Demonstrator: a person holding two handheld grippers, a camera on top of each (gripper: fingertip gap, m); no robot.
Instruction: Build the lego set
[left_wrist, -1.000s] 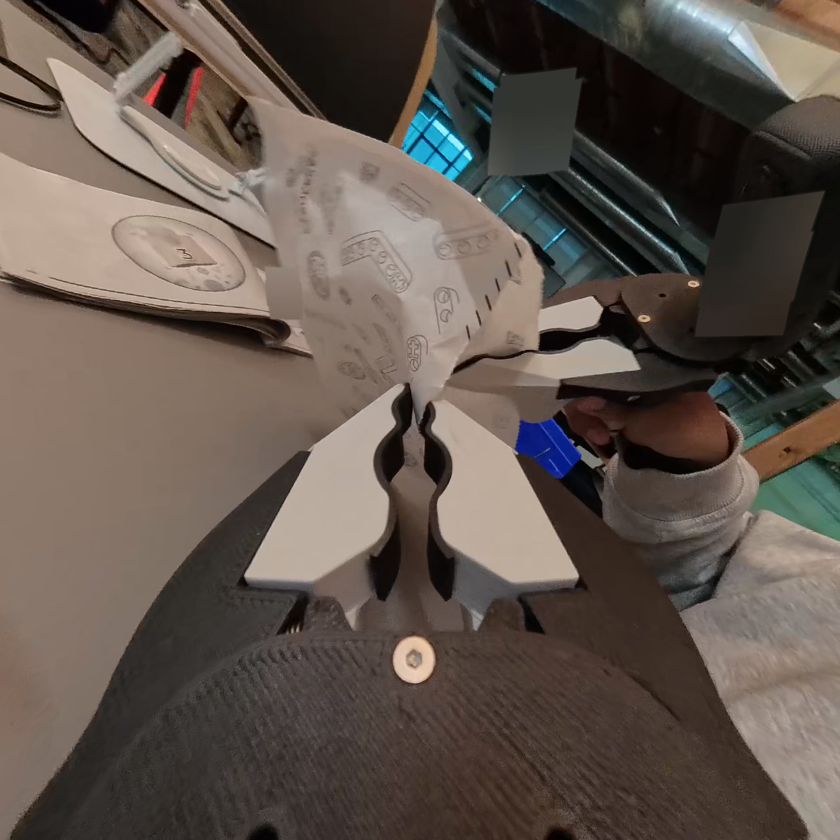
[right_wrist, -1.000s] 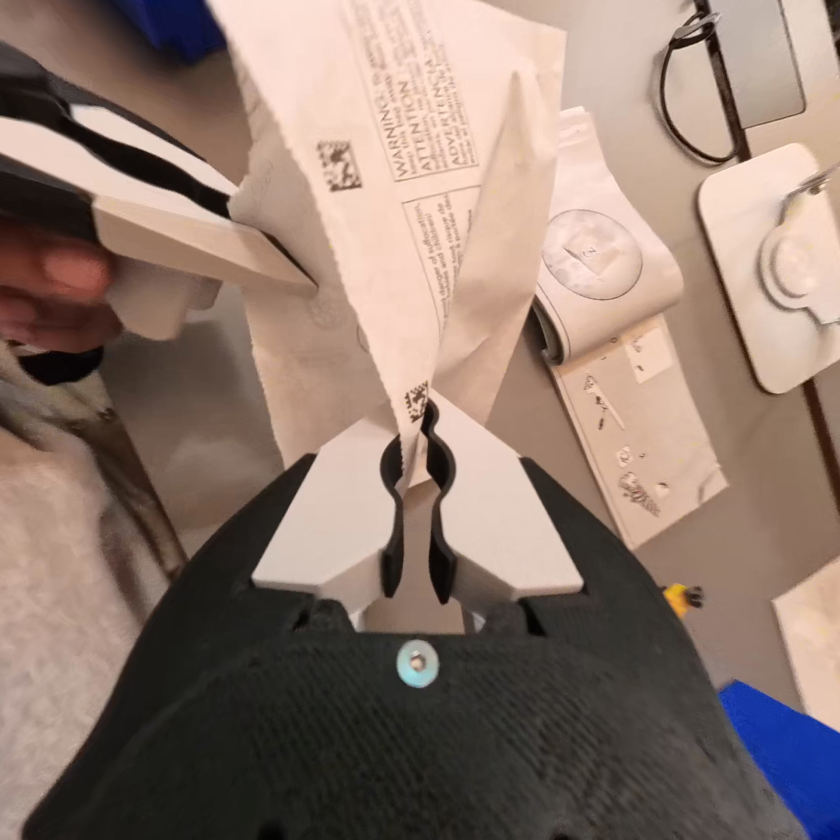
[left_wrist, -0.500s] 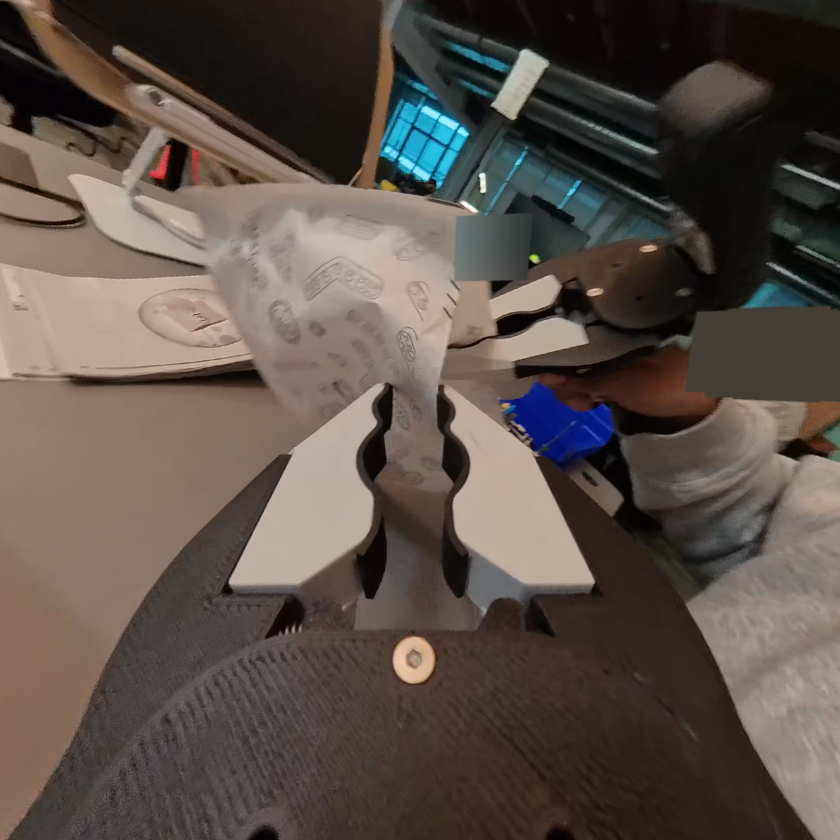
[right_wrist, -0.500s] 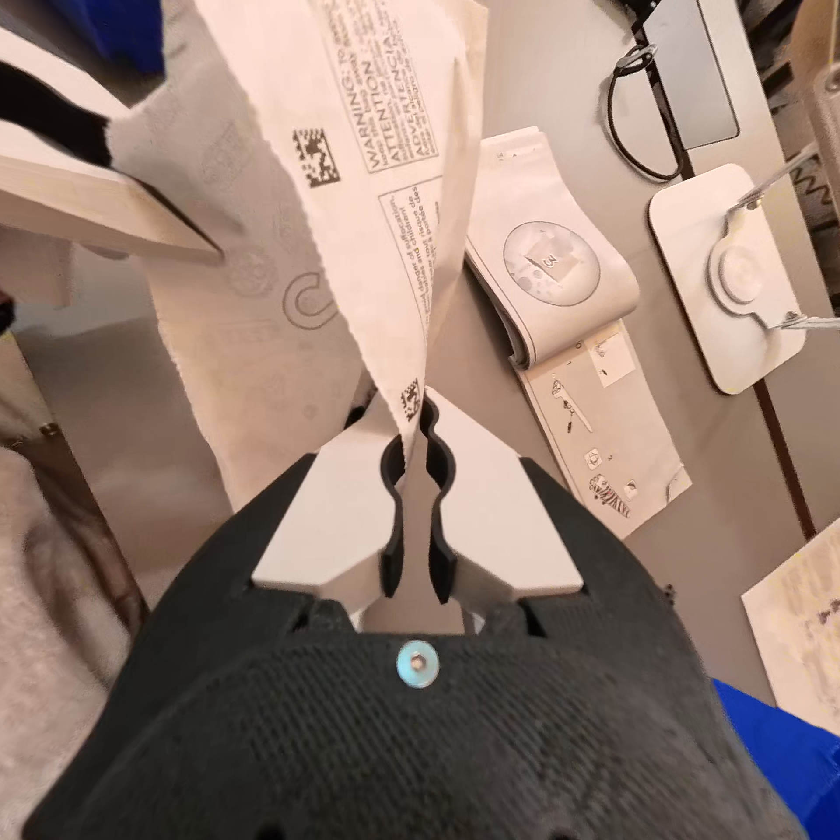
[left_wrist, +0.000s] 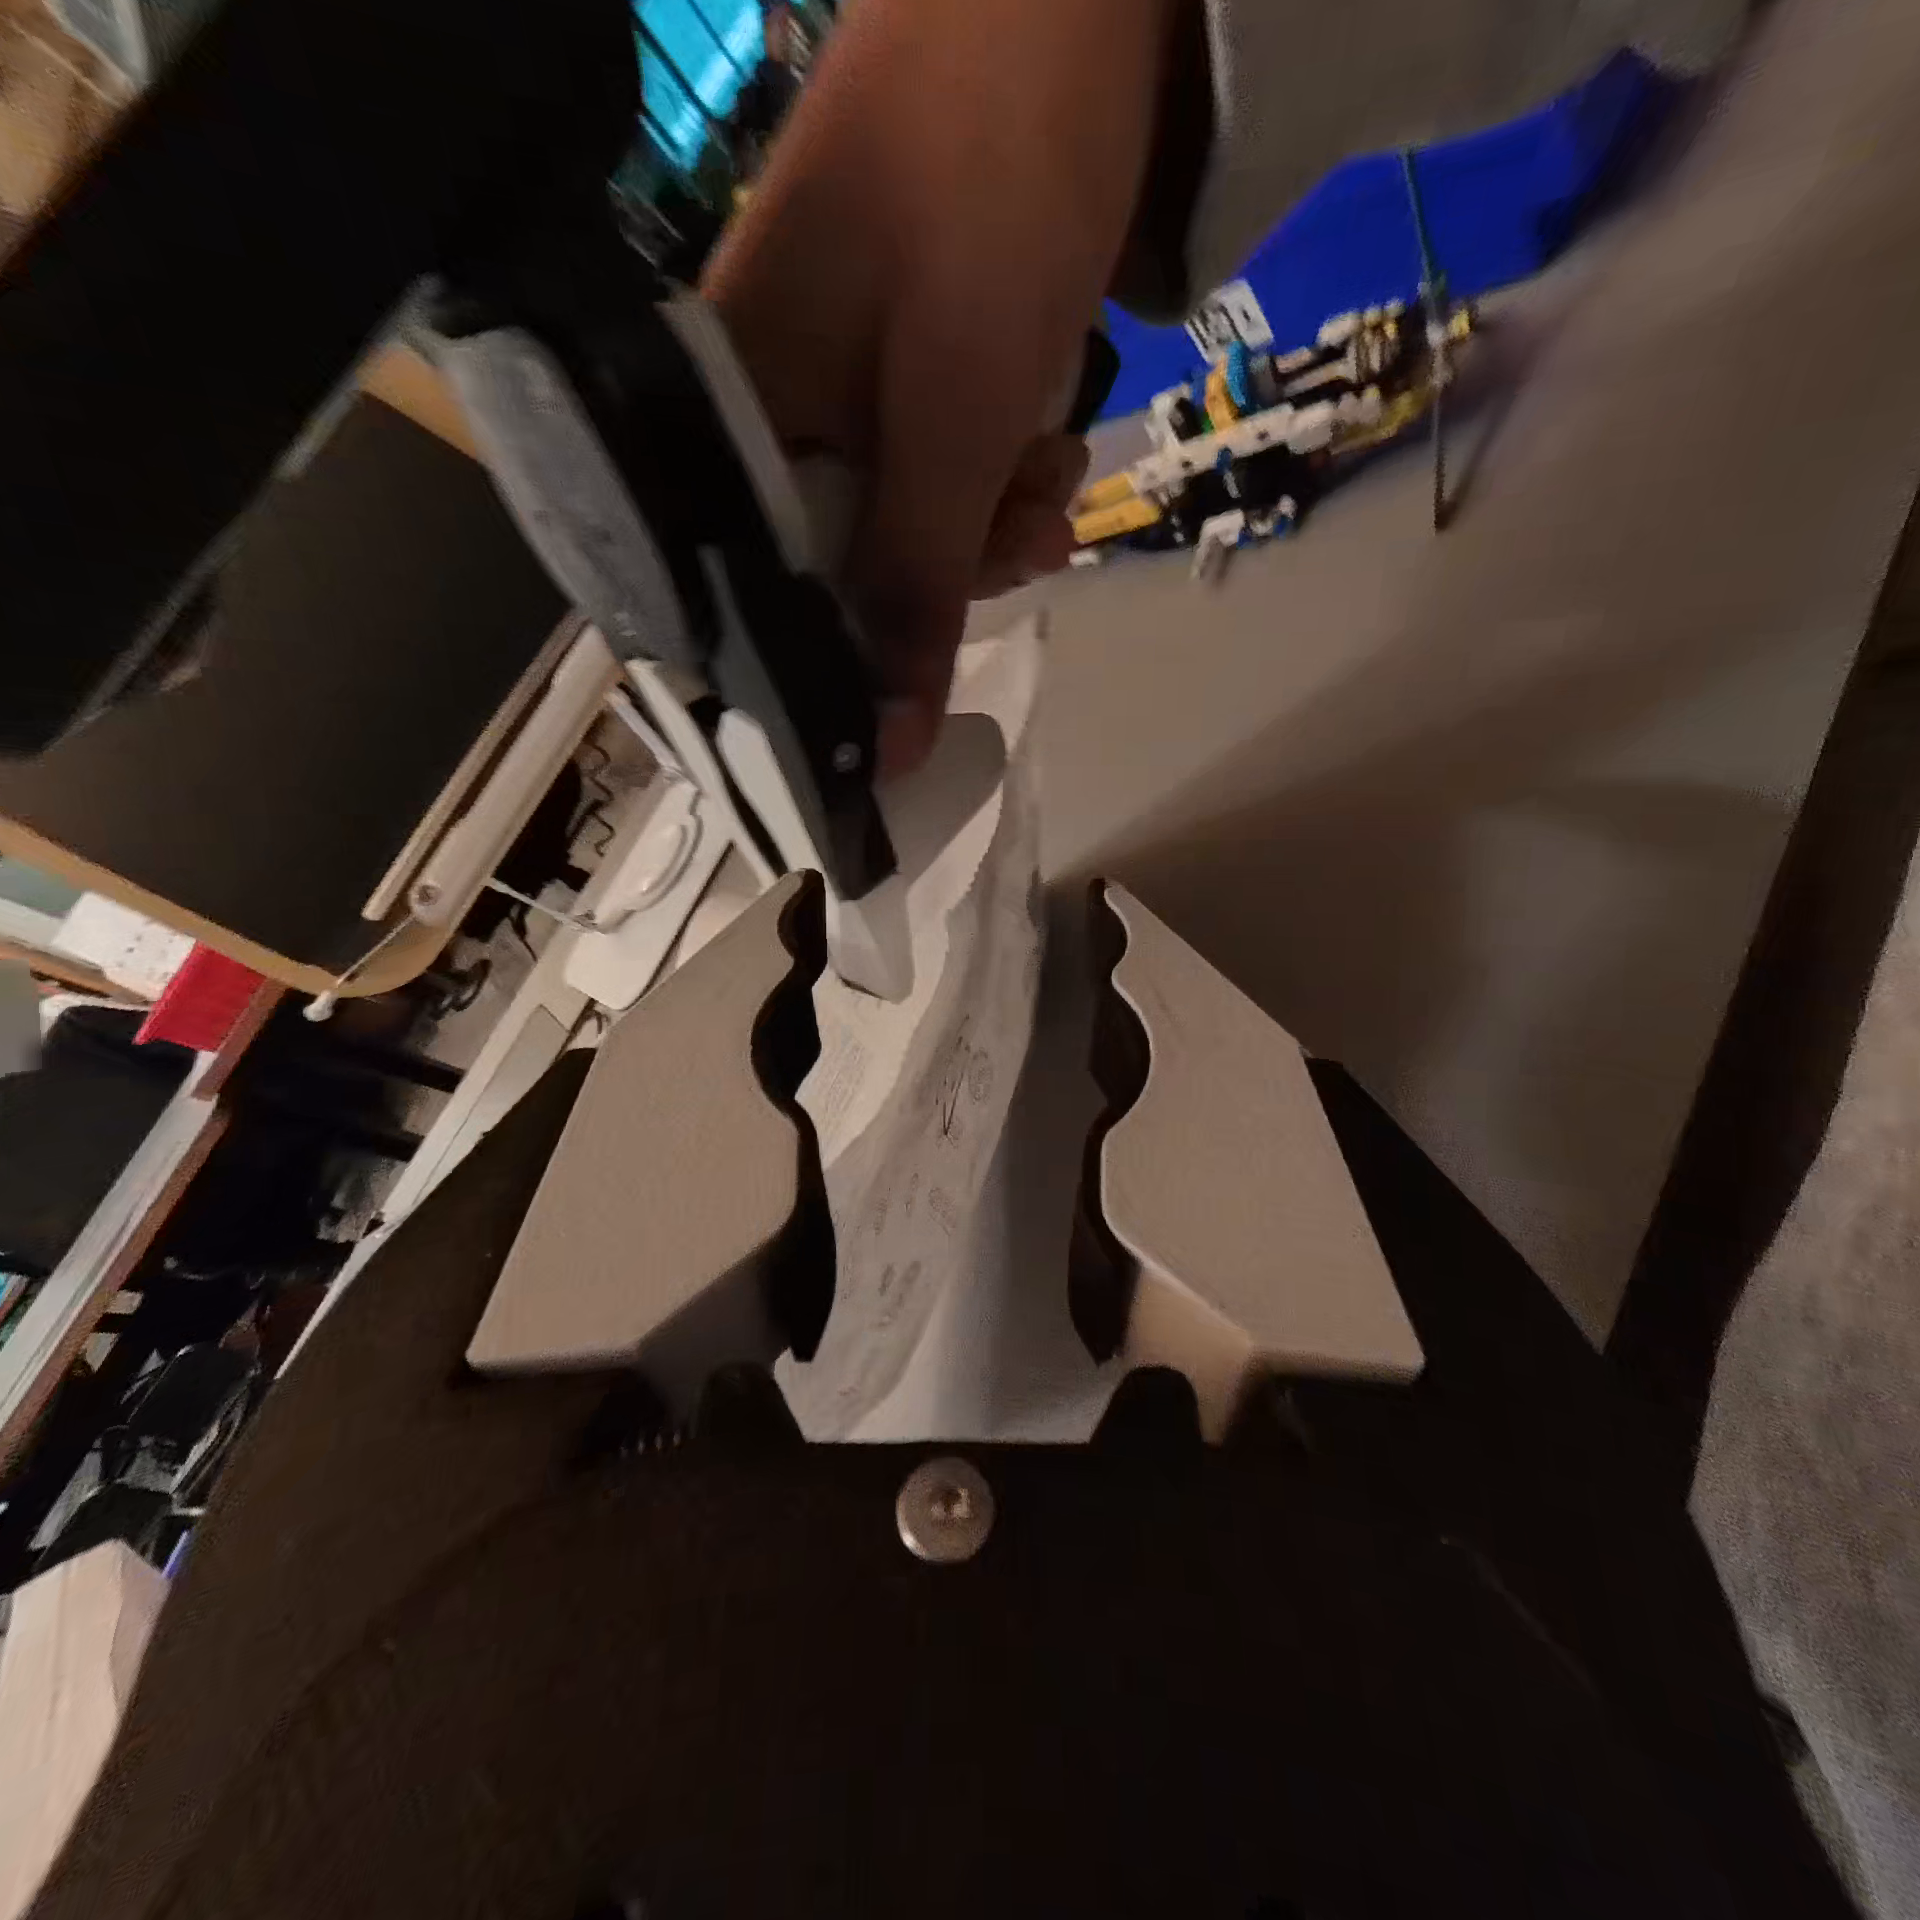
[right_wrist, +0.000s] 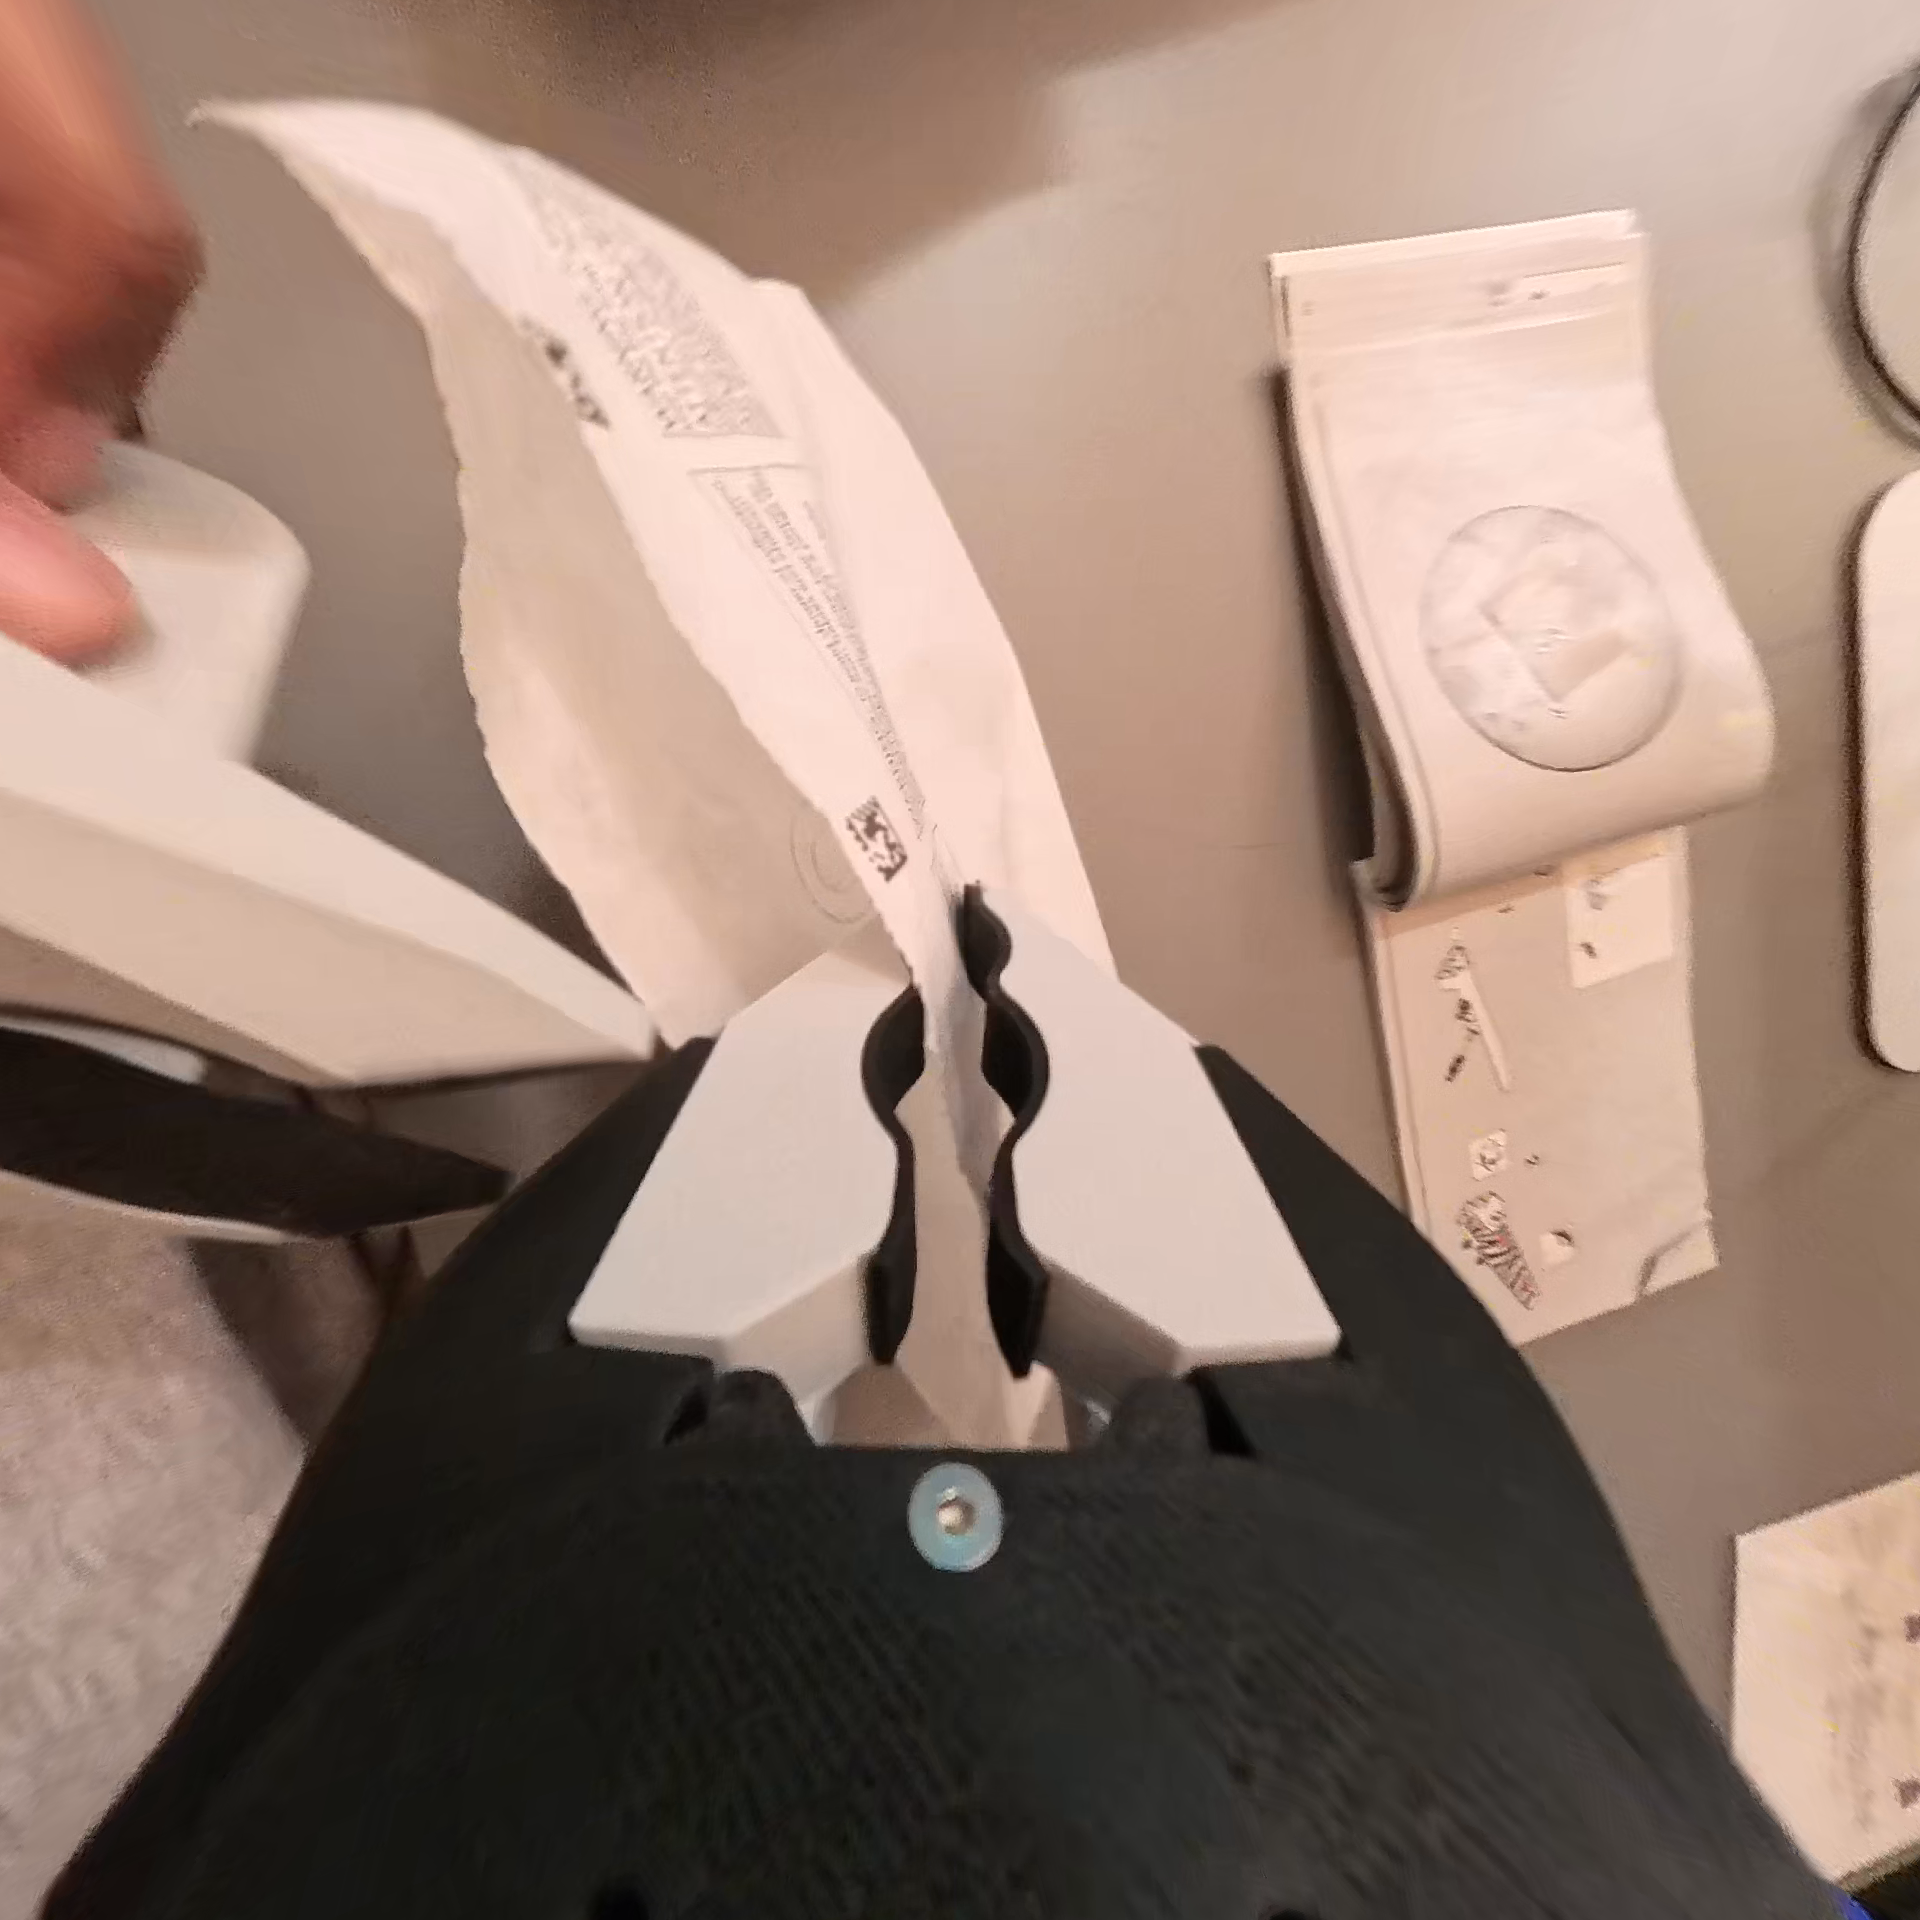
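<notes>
Now gripping a white paper bag (right_wrist: 748, 623) between the dark pads (right_wrist: 1003, 1023) of the right gripper (right_wrist: 951, 925), low at centre of the right wrist frame; jaws closed tight on a fold of the paper, printed panel rising toward the upper left. Torn, ragged edge along the bag's left side. Visible again in the left wrist frame (left_wrist: 935, 1143), running down the middle between the two pale fingers (left_wrist: 665, 1164) of the left gripper (left_wrist: 961, 894); jaws spread wide, paper passing through the gap without being pinched. Right gripper (left_wrist: 862, 935) also seen there from the side, upper left of centre, tip down on the bag, a hand (left_wrist: 935, 312) wrapped round its handle.

Partly built lego model (left_wrist: 1278, 436), yellow, white and black, blurred, on the grey table (left_wrist: 1403, 779) at upper right of the left wrist frame, well apart from the bag, with something blue (left_wrist: 1455, 218) behind it. Open instruction booklet (right_wrist: 1496, 644) lying on the table (right_wrist: 1143, 312) at right of the right wrist frame, pages curled over. Left gripper (right_wrist: 260, 935) at the left edge, blurred, a thumb and finger above it.
</notes>
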